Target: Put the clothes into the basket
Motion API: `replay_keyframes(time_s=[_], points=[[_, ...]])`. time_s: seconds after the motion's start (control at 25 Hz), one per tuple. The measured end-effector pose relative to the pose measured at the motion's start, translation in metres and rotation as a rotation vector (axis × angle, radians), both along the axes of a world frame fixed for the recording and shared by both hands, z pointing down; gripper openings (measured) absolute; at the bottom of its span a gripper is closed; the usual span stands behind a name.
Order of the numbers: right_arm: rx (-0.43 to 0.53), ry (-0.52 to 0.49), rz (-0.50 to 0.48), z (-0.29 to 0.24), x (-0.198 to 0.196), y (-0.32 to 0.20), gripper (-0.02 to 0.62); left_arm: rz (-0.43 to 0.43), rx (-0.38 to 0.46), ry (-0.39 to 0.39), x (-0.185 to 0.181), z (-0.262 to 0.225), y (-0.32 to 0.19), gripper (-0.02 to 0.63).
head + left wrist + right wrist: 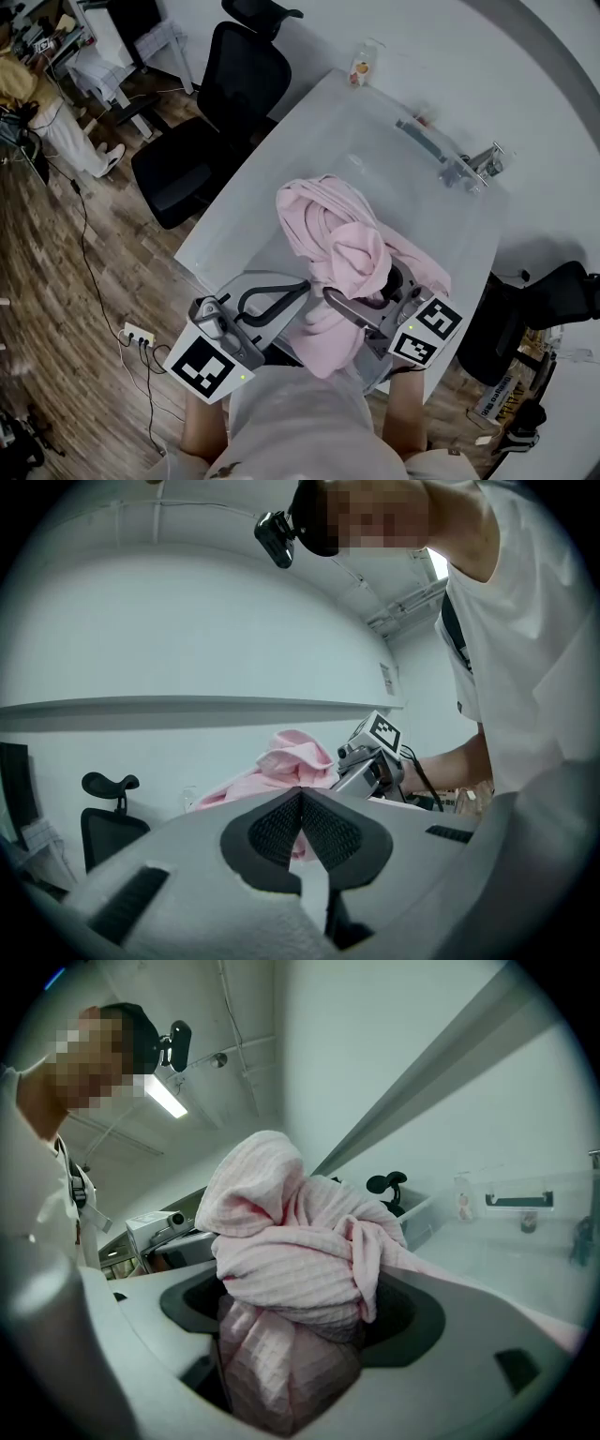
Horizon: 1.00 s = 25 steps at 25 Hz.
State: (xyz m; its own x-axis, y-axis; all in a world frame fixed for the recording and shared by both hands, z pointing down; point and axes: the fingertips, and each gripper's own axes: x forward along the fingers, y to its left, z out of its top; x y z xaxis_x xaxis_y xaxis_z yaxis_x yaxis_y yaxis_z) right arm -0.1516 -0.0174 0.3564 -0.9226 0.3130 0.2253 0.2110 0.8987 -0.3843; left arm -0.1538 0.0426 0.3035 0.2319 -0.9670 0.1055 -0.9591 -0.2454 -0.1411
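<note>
A bunched pink garment lies heaped on the near part of the white table. My right gripper is shut on its near end, and a thick wad of the pink garment fills the space between its jaws. My left gripper is shut, its pads meeting at the tips with nothing seen between them. It points at the left flank of the pink garment. The right gripper shows beyond the cloth in the left gripper view.
Two black office chairs stand at the table's left side. At the table's far end is a small bottle, and a metal clamp fixture sits at its right edge. A power strip and cable lie on the wooden floor. Another person is at far left.
</note>
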Motion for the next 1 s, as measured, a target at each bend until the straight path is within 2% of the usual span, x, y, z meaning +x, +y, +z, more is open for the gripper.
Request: replay_keyframes(time_s=[0.28,0.64,1.0], points=[[0.032,0.119,-0.115,0.036,-0.012,0.017,0.407,-0.037,-0.025,0.041,-0.008,0.017,0.011,0.005],[0.021,0.234,-0.223,0.079,-0.025,0.04,0.407,-0.089,-0.054,0.081,-0.021,0.039,0.027,0.005],[0.061,0.384,-0.318,0.133,-0.031,0.048,0.407,-0.126,-0.106,0.105,-0.032,0.063,0.037,0.005]])
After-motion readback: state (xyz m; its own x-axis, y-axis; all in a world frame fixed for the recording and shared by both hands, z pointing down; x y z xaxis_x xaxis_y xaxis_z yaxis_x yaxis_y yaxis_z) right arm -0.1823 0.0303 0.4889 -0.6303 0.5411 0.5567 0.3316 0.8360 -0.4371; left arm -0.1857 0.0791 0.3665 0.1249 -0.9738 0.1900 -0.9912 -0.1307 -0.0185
